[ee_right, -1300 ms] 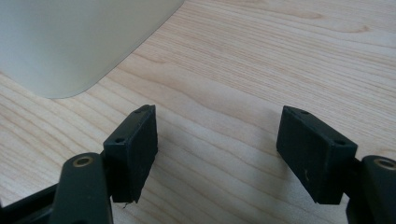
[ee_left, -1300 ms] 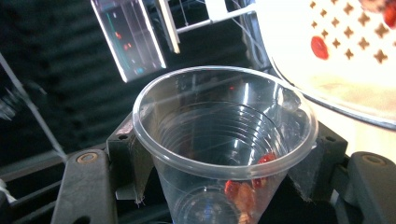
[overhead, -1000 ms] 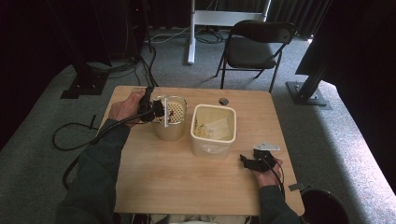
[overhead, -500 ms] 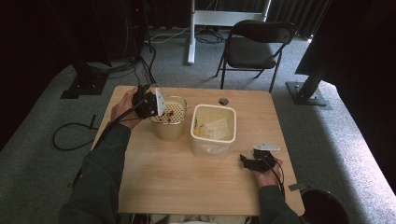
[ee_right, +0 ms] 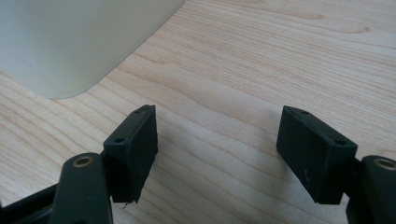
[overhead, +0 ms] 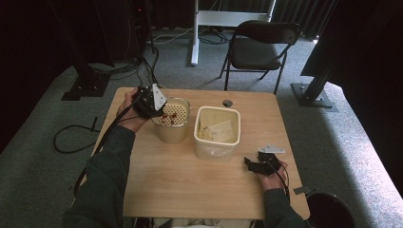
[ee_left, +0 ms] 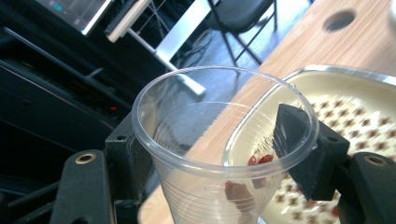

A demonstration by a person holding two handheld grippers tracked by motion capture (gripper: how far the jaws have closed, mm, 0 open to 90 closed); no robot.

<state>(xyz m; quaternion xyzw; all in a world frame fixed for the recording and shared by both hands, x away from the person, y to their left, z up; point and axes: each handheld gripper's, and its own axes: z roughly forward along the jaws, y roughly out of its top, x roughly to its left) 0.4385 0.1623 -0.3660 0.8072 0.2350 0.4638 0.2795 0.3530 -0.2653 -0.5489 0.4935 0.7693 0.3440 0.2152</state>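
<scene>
My left gripper (overhead: 151, 103) (ee_left: 215, 144) is shut on a clear plastic cup (ee_left: 187, 140), one jaw outside its wall and one inside the rim. The cup is held tilted over the back left rim of a beige pot with a perforated insert (overhead: 171, 124) (ee_left: 364, 116). A few red pieces (ee_left: 238, 191) lie low in the cup, and more red pieces (overhead: 164, 118) sit on the insert. My right gripper (overhead: 252, 164) (ee_right: 219, 149) rests open on the wooden table (overhead: 190, 185), just right of a cream tub (overhead: 214, 151) (ee_right: 70, 37), with nothing between its jaws.
The cream tub holds some pale scraps. A round hole (overhead: 227, 103) is cut in the table near its far edge. A folding chair (overhead: 261, 45) stands behind the table, and a dark bin (overhead: 330, 209) sits on the floor at the front right.
My left gripper has risen with the cup and shifted a little left and back over the pot's rim. The right gripper has stayed where it was.
</scene>
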